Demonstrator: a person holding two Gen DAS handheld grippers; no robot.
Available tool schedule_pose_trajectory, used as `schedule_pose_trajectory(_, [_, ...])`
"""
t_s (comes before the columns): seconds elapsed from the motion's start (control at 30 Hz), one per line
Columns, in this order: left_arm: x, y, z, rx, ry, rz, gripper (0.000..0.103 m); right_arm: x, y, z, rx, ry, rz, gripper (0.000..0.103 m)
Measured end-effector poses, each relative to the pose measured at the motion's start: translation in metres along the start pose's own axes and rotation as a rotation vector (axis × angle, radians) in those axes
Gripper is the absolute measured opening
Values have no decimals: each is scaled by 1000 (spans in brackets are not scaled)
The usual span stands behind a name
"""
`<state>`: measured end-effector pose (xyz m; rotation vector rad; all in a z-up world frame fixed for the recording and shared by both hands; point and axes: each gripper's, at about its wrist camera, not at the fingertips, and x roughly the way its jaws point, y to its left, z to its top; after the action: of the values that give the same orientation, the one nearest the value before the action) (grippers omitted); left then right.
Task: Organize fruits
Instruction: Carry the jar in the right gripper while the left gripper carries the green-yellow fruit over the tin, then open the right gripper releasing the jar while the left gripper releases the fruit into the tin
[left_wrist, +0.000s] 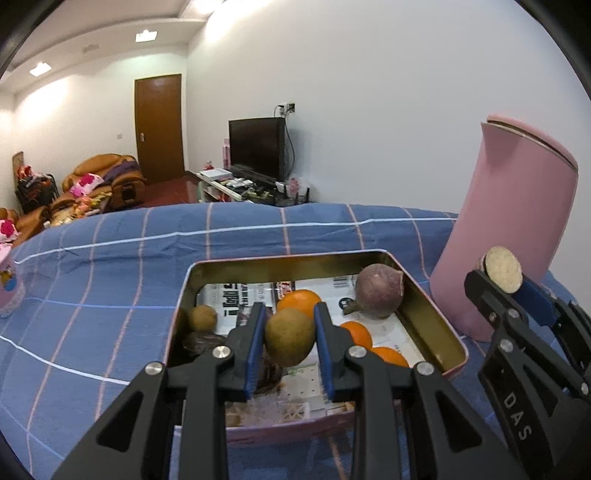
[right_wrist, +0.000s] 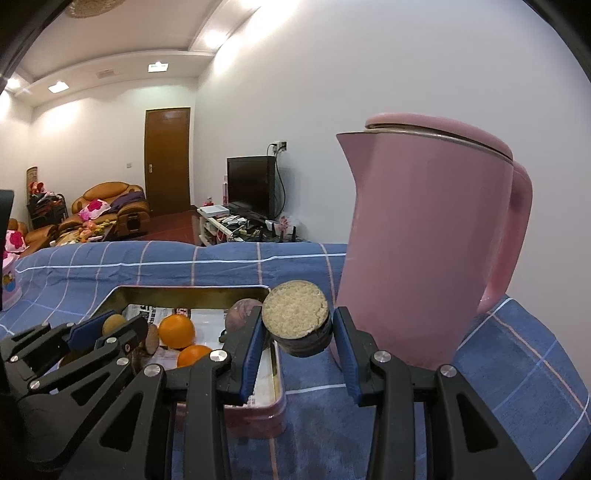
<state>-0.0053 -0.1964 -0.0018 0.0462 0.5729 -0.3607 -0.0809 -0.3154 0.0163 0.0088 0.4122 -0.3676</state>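
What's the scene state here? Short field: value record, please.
surface: blue checked cloth
container: open tin box on the cloth
in box: oranges, purple round fruit, small brown fruit
left gripper: over the box, brown-green fruit between its fingers
right gripper: beside the box's right edge, with a cut round piece pale face up; grip on it unclear
nearby: pink jug, upright, right of the box
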Motion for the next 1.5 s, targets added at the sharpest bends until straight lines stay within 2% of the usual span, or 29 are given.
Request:
schedule_pose_trajectory(0.37, [5,18,12,-55,-41,0,28,17,13,13,3,-27,-24,40])
schedule_pose_trajectory(0.63, [20,31,15,-77,-16,42,28,35,26,22,4,10,52,40])
schedule_pose_trajectory(0.77, [23,33,16,-76,-15,61,28,47,30,20,1,64,92,40])
schedule_pose_trajectory(1.03, [35,38,16,-97,46,65,28,71,41,21,-1,148,166,40])
schedule_pose_trajectory(1.17, [37,40,15,-97,64,59,28,82,46,18,-3,210,245,41])
schedule_pose_trajectory(1.5, [40,44,12,-95,110,60,28,80,57,15,-63,208,259,42])
